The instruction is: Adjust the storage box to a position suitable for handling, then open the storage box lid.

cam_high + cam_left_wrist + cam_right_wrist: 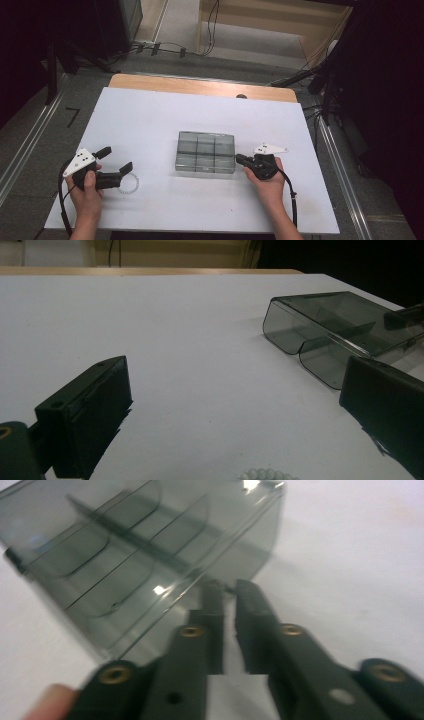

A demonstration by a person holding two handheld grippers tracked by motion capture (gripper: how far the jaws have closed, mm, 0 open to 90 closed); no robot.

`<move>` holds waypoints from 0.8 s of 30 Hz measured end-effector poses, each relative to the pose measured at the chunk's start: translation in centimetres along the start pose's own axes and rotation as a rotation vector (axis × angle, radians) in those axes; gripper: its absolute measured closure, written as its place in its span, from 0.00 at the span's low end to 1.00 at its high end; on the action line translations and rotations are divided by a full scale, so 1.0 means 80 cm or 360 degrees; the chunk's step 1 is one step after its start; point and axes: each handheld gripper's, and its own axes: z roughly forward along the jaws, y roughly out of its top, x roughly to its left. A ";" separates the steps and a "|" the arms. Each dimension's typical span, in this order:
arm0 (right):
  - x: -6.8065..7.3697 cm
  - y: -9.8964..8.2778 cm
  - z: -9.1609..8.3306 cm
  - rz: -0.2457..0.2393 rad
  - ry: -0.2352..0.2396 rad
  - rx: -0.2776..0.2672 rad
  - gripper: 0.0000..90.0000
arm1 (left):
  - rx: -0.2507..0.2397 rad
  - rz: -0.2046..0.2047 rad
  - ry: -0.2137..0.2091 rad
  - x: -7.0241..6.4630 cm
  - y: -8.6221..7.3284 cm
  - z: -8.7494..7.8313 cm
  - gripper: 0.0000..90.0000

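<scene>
Left hand-held gripper (116, 159): held by the person's left hand (86, 192) at the near left of the white tabletop (150, 115); jaws spread wide, nothing between them.
Left jaw alignment: in the left gripper view the two black jaws stand far apart, with bare tabletop between them.
White bead bracelet (129, 184): a ring of small pale beads lying flat on the tabletop just beside the near jaw tip of the left hand-held gripper; its far arc (267, 474) appears at the bottom edge of the left gripper view. Not held.
Smoky transparent plastic compartment box (205, 152): rectangular, divided by internal partitions into a grid of cells; located at the centre of the tabletop, well apart from the bracelet.
Right hand-held gripper (239, 159): held by the person's right hand (267, 182) at the right side wall of the box; jaws nearly closed, a narrow gap between them.
Right jaw contact: in the right gripper view the tips (224, 591) sit at the lower edge of the box (125, 550); whether they pinch the wall cannot be determined.
Wooden table edge (200, 86): visible beyond the white surface at the far side.
</scene>
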 end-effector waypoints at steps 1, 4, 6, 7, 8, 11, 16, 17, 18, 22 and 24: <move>-0.002 0.001 -0.002 0.0016 -0.0019 -0.0017 0.81 | -0.0001 -0.0002 0.0001 0.000 0.000 0.000 0.00; -0.011 0.003 -0.011 0.0089 -0.0053 -0.0063 0.64 | -0.0001 0.0001 0.0001 0.000 0.000 0.000 0.00; -0.020 0.005 -0.021 0.0163 -0.0054 -0.0147 0.41 | -0.0002 0.0000 -0.0001 0.000 0.000 0.000 0.00; -0.020 0.005 -0.021 0.0163 -0.0054 -0.0147 0.41 | -0.0002 0.0000 -0.0001 0.000 0.000 0.000 0.00; -0.021 0.006 -0.023 0.0173 -0.0047 -0.0172 0.36 | -0.0005 -0.0002 -0.0002 0.000 0.000 0.000 0.00; -0.023 0.010 -0.033 0.0180 -0.0023 -0.0260 0.12 | -0.0006 0.0003 -0.0003 0.000 0.000 0.000 0.00; -0.014 0.020 -0.049 0.0138 0.0072 -0.0367 0.04 | -0.0011 0.0002 -0.0004 0.000 0.001 -0.002 0.00; -0.011 0.023 -0.051 0.0124 0.0079 -0.0372 0.04 | -0.0013 0.0000 -0.0003 0.000 0.001 -0.002 0.00; -0.008 0.026 -0.053 0.0109 0.0081 -0.0374 0.04 | -0.0012 0.0000 -0.0003 0.000 0.002 -0.002 0.00; 0.008 0.033 -0.056 0.0051 0.0088 -0.0367 0.04 | -0.0023 -0.0001 -0.0013 -0.002 0.003 -0.004 0.00; 0.010 0.034 -0.056 0.0040 0.0094 -0.0372 0.04 | -0.0028 0.0001 -0.0014 -0.003 0.004 -0.004 0.00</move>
